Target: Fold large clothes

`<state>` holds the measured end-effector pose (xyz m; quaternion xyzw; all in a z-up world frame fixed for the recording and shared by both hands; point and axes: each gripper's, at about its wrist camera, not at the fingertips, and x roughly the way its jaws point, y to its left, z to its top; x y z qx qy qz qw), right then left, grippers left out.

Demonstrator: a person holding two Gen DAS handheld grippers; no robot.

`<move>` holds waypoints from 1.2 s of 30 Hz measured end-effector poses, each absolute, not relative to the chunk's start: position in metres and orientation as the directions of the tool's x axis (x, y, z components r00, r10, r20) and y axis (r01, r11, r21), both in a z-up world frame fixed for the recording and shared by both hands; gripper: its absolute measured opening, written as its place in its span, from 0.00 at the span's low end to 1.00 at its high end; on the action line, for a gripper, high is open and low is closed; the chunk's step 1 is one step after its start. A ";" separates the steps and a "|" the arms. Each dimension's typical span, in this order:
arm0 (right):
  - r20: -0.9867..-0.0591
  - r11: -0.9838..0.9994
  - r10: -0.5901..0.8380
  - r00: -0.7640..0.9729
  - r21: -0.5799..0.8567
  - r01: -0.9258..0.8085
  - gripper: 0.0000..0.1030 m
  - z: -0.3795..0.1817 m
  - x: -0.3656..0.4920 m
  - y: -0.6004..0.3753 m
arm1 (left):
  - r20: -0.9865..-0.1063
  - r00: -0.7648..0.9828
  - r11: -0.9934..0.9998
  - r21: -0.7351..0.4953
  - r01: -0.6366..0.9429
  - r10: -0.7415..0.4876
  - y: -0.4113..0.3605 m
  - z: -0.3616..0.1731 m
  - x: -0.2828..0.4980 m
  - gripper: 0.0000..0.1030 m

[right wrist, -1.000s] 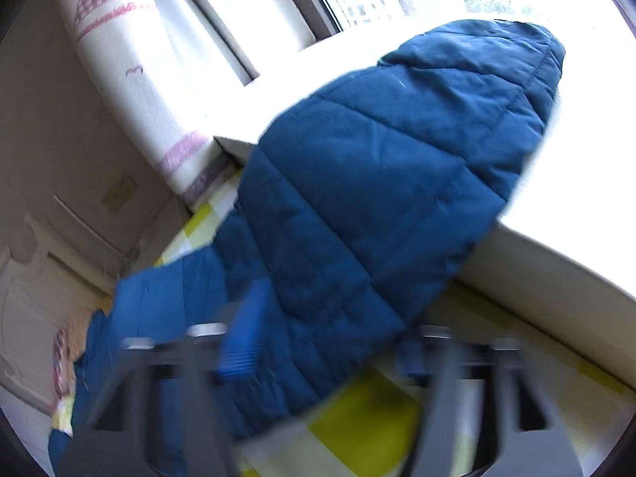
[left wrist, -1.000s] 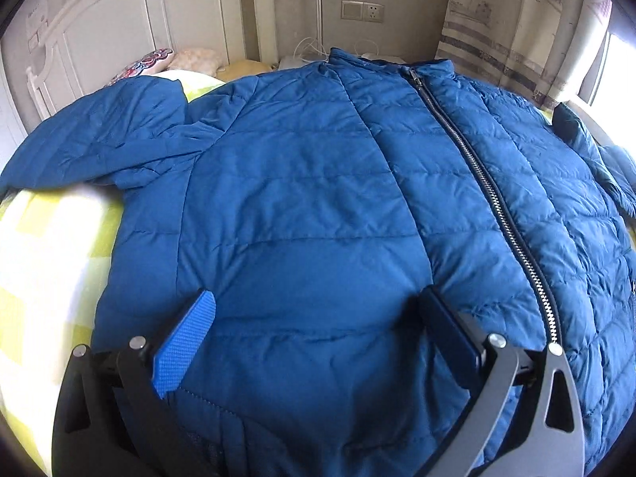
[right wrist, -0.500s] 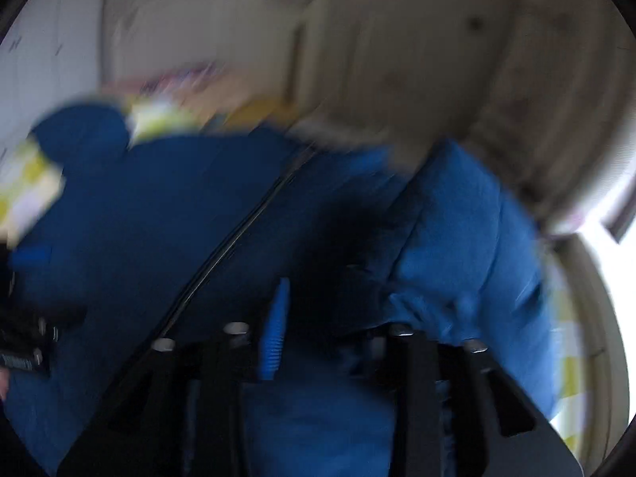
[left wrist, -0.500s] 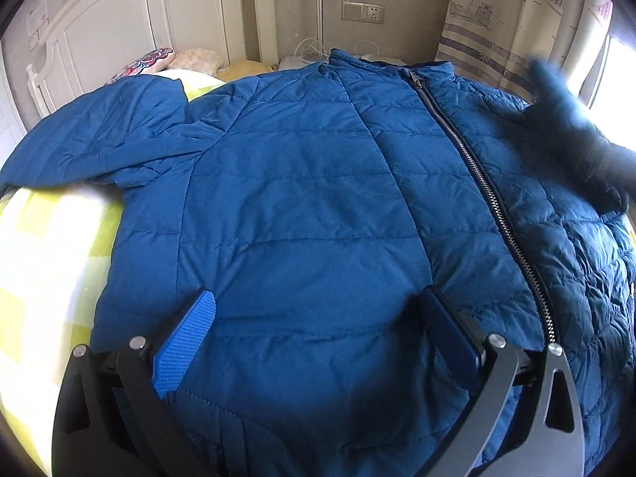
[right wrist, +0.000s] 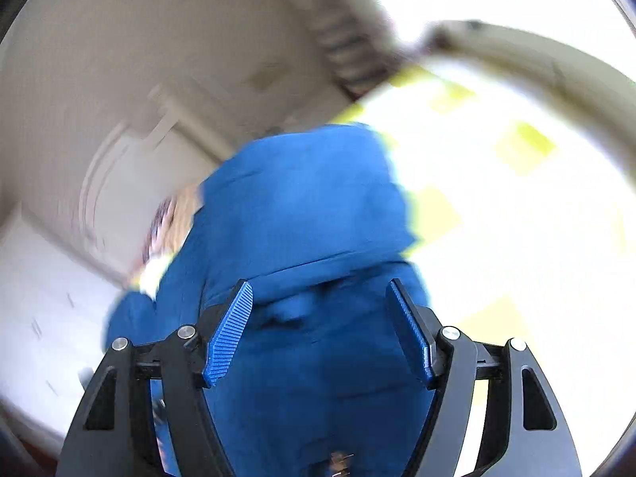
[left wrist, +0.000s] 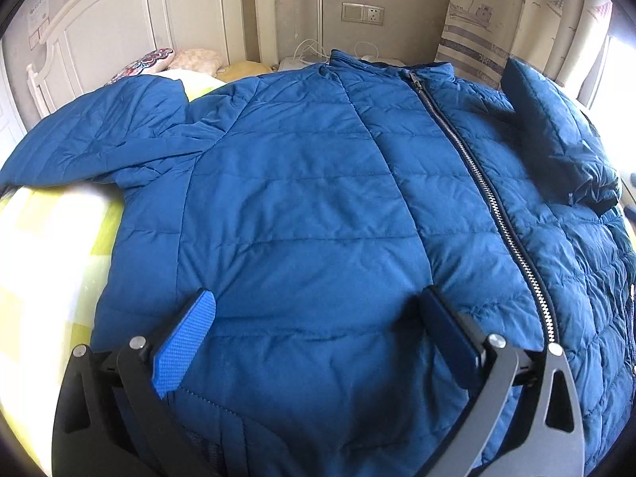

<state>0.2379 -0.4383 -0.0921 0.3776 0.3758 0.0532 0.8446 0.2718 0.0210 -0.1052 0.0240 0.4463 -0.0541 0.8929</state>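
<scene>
Blue quilted jacket (left wrist: 302,214), zipped, spread front-up on a bed.

Bed cover (left wrist: 43,246) yellow-and-white check; the jacket's right sleeve (left wrist: 556,135) folded in over its chest beside the zip (left wrist: 489,198). Left tongs (left wrist: 318,330) released, spread wide over the hem. Right tongs (right wrist: 322,326) released, jaws just been opening, nothing pinched, blurred blue fabric behind them. Headboard sticker (left wrist: 37,24): writing unreadable.

Between and ahead of the left gripper's (left wrist: 316,328) spread fingers only the flat blue quilted jacket (left wrist: 310,206) is found; to their right, its folded sleeve (left wrist: 556,135) is raised.
</scene>
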 end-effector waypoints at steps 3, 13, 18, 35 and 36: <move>-0.553 0.619 0.422 0.718 0.755 0.217 0.66 -0.109 0.256 -0.451 | -0.800 0.596 0.993 -0.006 0.118 -0.075 0.021 -0.105 0.272 0.98; -0.460 0.853 0.297 0.837 0.521 -0.017 0.19 -0.024 0.307 -0.365 | -0.800 0.596 0.993 -0.001 0.118 -0.072 0.021 -0.105 0.272 0.98; -0.454 0.872 0.485 0.747 0.323 -0.369 0.21 0.013 0.322 -0.216 | -0.799 0.596 0.993 -0.013 0.119 -0.082 0.022 -0.105 0.271 0.98; -0.573 0.963 0.073 0.816 0.253 0.092 0.58 -0.057 0.277 -0.348 | -0.695 0.586 0.898 -0.413 0.151 -0.418 0.057 -0.090 0.273 0.98; -0.596 0.955 0.040 0.802 0.259 0.145 0.58 -0.070 0.275 -0.362 | -0.687 0.571 0.876 -0.463 0.134 -0.450 0.062 -0.090 0.278 0.98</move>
